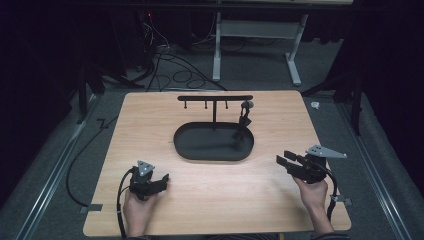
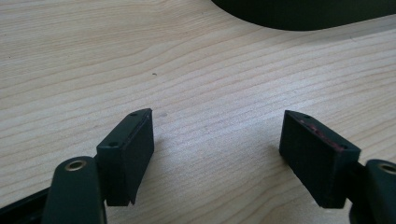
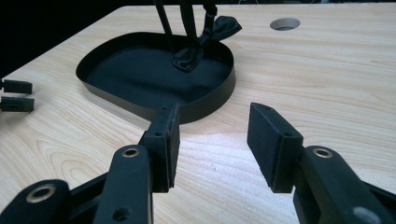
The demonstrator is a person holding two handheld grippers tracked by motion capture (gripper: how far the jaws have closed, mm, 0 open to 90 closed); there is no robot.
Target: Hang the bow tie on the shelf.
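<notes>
Nearest the person, the left tool (image 1: 161,178) rests low on the wooden counter (image 1: 210,200), its jaws spread with nothing between them. The right tool (image 1: 286,158), also spread and empty, points toward the black oval tray (image 1: 186,145) just ahead. Farther back, a dark strap-like item (image 1: 243,121), too small to identify, hangs from the right end of the T-shaped stand (image 1: 215,98), its lower end drooping into the tray. Nothing is gripped yet; reaching and taking hold appear to remain.
</notes>
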